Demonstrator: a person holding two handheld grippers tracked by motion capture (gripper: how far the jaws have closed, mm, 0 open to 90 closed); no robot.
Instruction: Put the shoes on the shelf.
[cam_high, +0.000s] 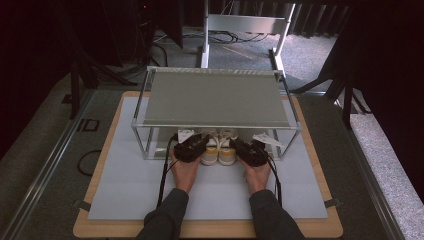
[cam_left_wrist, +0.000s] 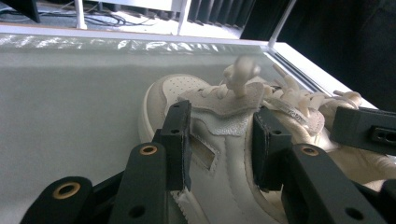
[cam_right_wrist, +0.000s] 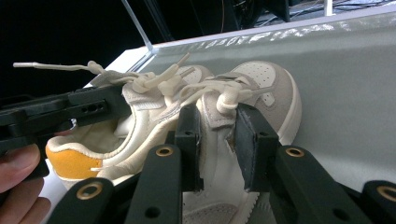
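The left gripper (cam_left_wrist: 222, 140) jaws clamp the tongue of a cream sneaker (cam_left_wrist: 224, 154) lying on a grey shelf (cam_left_wrist: 70, 93); the other gripper (cam_left_wrist: 364, 130) grips the second sneaker (cam_left_wrist: 322, 109) alongside.

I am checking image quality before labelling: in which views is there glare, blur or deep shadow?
High view: dim overall, the room around the table nearly black, the sneakers shaded under the shelf. Left gripper view: glare streaks along the far edge of the grey surface, and a lace loop is blurred. Right gripper view: similar glare at the top, black background at left.
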